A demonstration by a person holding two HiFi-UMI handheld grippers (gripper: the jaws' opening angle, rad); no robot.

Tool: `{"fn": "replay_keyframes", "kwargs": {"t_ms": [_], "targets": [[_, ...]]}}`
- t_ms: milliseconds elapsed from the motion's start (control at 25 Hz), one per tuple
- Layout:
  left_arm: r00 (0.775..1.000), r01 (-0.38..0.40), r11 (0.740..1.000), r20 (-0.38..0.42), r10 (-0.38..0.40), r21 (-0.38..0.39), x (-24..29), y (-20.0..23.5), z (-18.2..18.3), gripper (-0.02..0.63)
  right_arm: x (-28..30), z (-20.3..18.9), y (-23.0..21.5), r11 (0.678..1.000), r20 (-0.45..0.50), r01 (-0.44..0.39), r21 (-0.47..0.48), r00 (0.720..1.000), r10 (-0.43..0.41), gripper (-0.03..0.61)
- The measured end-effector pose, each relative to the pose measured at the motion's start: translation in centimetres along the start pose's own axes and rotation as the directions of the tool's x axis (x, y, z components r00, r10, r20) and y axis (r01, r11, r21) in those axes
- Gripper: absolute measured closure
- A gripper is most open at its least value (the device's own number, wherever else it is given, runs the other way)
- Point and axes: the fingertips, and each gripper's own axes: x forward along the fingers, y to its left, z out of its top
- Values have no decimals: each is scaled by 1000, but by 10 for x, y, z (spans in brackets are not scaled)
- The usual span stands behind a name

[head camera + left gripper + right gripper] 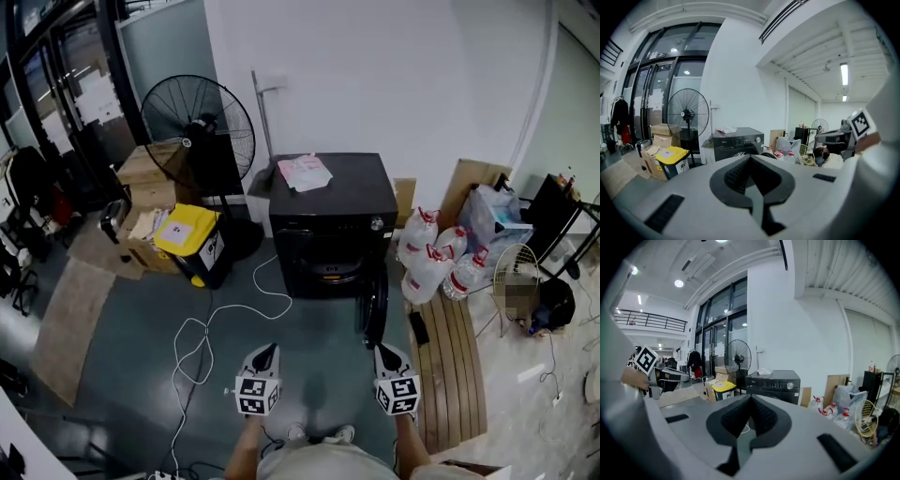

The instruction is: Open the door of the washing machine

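Observation:
The black washing machine (328,216) stands against the white wall, with a knob on its control panel. Its round door (375,305) hangs swung out to the right of the dark drum opening (328,267). My left gripper (265,354) and right gripper (387,354) are side by side low in the head view, well short of the machine, both shut and holding nothing. In the left gripper view the shut left gripper (751,159) points toward the washing machine (738,143). In the right gripper view the right gripper (751,399) is also shut, the washing machine (773,383) behind it.
A standing fan (197,131), cardboard boxes (150,169) and a yellow-lidded bin (192,239) sit left of the machine. Large water bottles (427,262) and a slatted wooden board (455,356) lie to the right. A white cable (202,328) loops over the floor. Papers (303,172) rest on the machine.

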Motion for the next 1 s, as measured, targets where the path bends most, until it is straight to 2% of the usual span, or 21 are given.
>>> {"fn": "replay_keyframes", "kwargs": {"t_ms": [400, 1000], "targets": [[1000, -2, 1000, 20, 1, 31, -23, -3, 20, 606, -32, 19, 0, 999, 30, 40, -20, 999, -39, 580], [999, -10, 1000, 33, 10, 15, -42, 2, 16, 606, -39, 16, 18, 999, 33, 35, -28, 999, -34, 580]]}}
